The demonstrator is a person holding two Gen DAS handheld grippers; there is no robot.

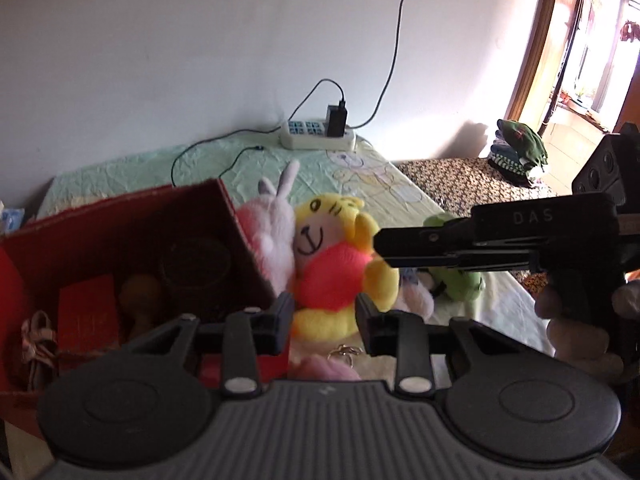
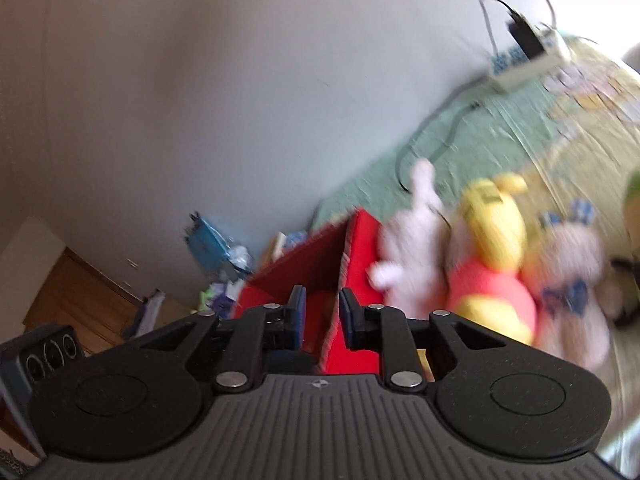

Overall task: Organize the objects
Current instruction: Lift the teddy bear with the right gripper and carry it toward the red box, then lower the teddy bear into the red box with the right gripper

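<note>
Black fingers of the left hand-held gripper (image 1: pixel 323 322) are seen parted wide with nothing between them, in the foreground of the left wrist view. Just past them, almost straight ahead, the yellow plush toy (image 1: pixel 340 264) with its pink-red belly is found lying on the green bed sheet (image 1: pixel 352 168); its long axis is judged to run away from the gripper and a little left, head at the far end. A pink fuzzy item and a small metal ring are glimpsed under the fingers, too blurred to be named.

To the left of the toy, the red cardboard box (image 1: pixel 132 216) is seen open at the top. Inside it a dark round tin (image 1: pixel 196 266), a red flat packet (image 1: pixel 88 316) and a brownish rounded object are made out; a ribbon hangs at its near left edge. The white rabbit plush (image 1: pixel 276 220) is pressed between the box wall and the yellow toy.

From the right, the right hand-held gripper (image 1: pixel 380 246) is reached across, its tip touching or just beside the yellow toy's far side; in its own blurred view (image 2: pixel 322 316) the fingers are narrowly parted and empty. The left gripper is judged better lined up for a grasp, and the box lies close by on its left.

Farther off, a green plush (image 1: pixel 460 276) and a power strip (image 1: pixel 318 134) by the wall are seen.
</note>
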